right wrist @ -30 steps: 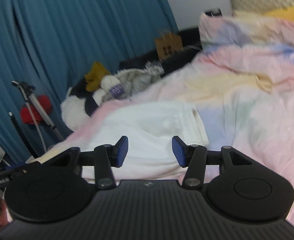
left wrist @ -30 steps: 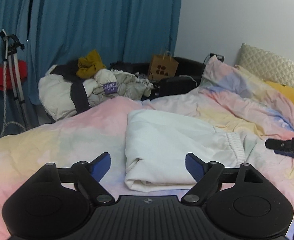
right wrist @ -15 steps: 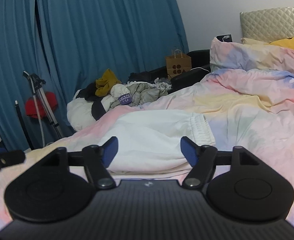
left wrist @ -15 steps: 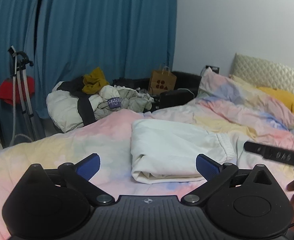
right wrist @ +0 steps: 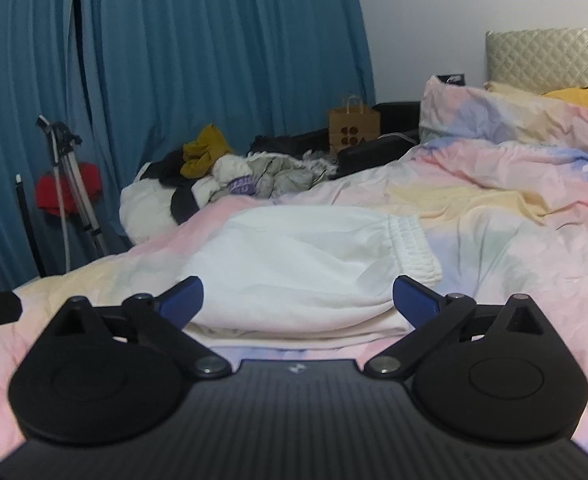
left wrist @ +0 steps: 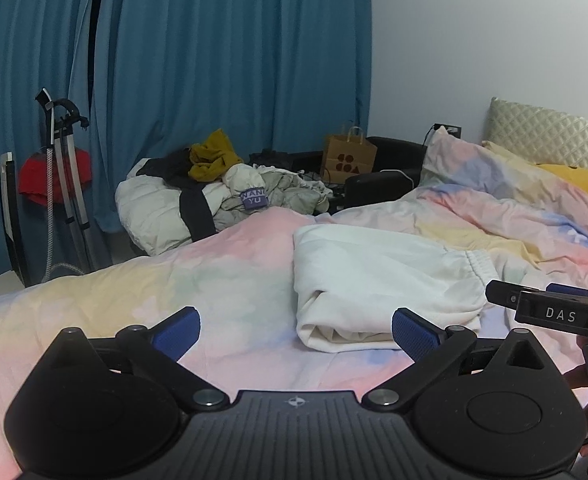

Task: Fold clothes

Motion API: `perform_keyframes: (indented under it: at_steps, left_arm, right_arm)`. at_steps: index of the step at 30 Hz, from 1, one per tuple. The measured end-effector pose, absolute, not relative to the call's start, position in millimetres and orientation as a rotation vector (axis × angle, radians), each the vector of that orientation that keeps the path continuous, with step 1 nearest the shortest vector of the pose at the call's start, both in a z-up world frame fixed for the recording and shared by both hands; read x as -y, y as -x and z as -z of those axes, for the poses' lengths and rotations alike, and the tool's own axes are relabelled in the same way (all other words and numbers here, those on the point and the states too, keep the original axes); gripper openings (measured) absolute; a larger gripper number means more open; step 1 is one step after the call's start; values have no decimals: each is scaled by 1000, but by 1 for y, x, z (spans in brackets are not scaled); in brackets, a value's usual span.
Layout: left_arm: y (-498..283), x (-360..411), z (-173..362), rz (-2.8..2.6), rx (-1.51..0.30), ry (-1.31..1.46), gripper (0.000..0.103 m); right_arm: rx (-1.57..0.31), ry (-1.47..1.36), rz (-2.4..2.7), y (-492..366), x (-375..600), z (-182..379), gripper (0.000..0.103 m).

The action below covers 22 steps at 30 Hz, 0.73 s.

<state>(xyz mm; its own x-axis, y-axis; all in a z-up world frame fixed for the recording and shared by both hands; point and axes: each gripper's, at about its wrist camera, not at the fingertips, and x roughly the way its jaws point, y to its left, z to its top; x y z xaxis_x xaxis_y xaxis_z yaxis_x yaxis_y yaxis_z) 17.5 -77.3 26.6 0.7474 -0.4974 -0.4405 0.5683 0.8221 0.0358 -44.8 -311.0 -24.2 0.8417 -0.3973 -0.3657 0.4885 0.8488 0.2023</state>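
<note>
Presently, a folded white garment (left wrist: 382, 280) is seen lying on the bed (left wrist: 173, 292), centre-right of the left wrist frame, on a pastel duvet of pink, yellow and blue patches. Its elastic waistband (left wrist: 480, 266) is turned toward the right of the frame; stacked layers are shown at the near edge, lower centre.

Left gripper (left wrist: 296, 332): jaws spread wide, nothing held between the blue pads (left wrist: 175, 330). It is held above the duvet, short of the garment's near edge; the garment is seen just above and left of the right pad.

Right gripper (right wrist: 298, 298): jaws likewise spread wide, empty. In the right wrist frame the garment (right wrist: 306, 268) is framed between the two pads, apart from both. The right gripper's black body (left wrist: 554, 312), marked "DAS", is noted at the right edge of the left wrist frame, beside the waistband end.

Background, upper half of both frames: blue curtains (left wrist: 213, 60) across the left and centre; a heap of unfolded clothes (left wrist: 213, 196) with a mustard piece on top, centre-left; a brown paper bag (left wrist: 348, 158) at centre; a quilted headboard (left wrist: 550, 134) and yellow pillow (left wrist: 582, 180) at the right; a red item behind a metal stand (left wrist: 63, 168) at the far left.
</note>
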Motion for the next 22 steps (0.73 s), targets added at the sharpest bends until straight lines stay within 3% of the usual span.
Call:
perform_keyframes:
  at_steps: [22]
  left_arm:
    - [-15,75,-25,554,-441,-163,103]
  right_arm:
    - [-337,-266,476,46,305,23,103]
